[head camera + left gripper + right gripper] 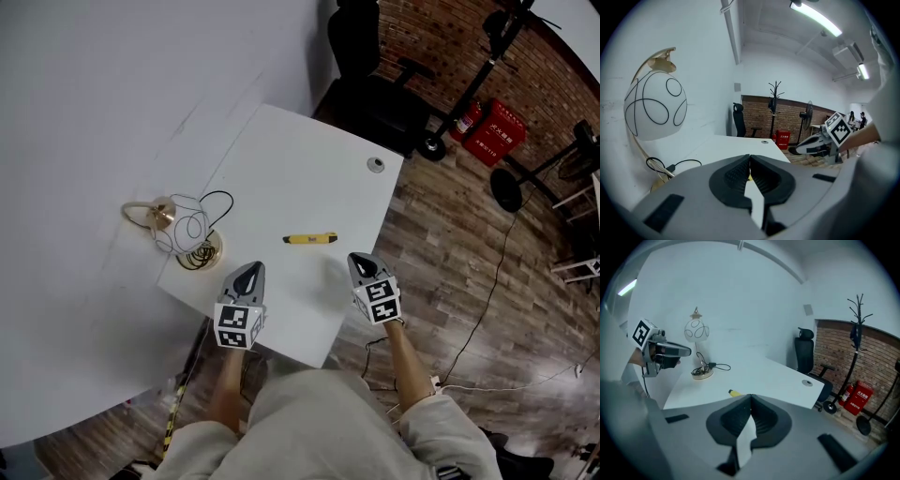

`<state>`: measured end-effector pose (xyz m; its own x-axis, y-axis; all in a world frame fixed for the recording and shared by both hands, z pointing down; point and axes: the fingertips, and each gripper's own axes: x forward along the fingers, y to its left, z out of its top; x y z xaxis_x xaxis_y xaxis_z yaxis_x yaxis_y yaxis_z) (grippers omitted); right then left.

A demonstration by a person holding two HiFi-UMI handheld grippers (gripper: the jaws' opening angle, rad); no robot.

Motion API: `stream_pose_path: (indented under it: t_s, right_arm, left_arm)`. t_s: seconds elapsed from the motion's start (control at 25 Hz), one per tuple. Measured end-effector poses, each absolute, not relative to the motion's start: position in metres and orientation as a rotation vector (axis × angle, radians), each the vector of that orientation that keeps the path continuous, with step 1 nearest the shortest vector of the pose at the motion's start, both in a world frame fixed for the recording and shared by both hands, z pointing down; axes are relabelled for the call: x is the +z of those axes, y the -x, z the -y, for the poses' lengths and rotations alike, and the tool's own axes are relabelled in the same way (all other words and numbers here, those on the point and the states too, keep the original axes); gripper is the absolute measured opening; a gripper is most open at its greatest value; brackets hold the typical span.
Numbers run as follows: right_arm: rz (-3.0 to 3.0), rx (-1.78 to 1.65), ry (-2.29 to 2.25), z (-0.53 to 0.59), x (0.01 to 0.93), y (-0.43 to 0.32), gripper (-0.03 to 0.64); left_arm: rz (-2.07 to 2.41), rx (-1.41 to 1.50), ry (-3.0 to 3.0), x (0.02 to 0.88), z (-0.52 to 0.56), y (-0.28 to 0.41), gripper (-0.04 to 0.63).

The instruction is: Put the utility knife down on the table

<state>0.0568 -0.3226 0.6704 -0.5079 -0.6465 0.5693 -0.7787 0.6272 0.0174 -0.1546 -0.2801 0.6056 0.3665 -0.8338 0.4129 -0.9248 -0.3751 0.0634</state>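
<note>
**Knife flat on the table, both tools empty**

- Utility knife: yellow, lying flat on the white table, centre of the head view and lengthwise left to right. Nothing touches it. Judged as already set down.
- Right gripper: just below and right of the knife, apart from it. Its own view shows the jaws pressed together with nothing between them. The knife's yellow end shows just above the jaw tips.
- Left gripper: lower left of the knife, near the table's bottom edge. Jaws also pressed together and empty, so it reads as idle.
- Globe lamp with a coiled cord sits at the table's left edge, well apart from the knife.
- Judgement: both tools sit near the person's body, consistent with a finished placement.
</note>
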Motion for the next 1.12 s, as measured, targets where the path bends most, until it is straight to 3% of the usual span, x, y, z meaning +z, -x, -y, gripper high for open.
stream_pose_path:
  t_s: [0.32,1.12]
  right_arm:
    - [2.35,0.397,-1.338,0.311,0.637,-0.086,-0.002]
    - [2.445,0.16,-1.441,0.317,0.549,-0.087,-0.003]
  left_arm:
    - [1.57,0.446,-2.375,0.591,0.282,0.152,0.006]
    - [1.666,0.362,-2.482,0.526,0.293,0.154,0.006]
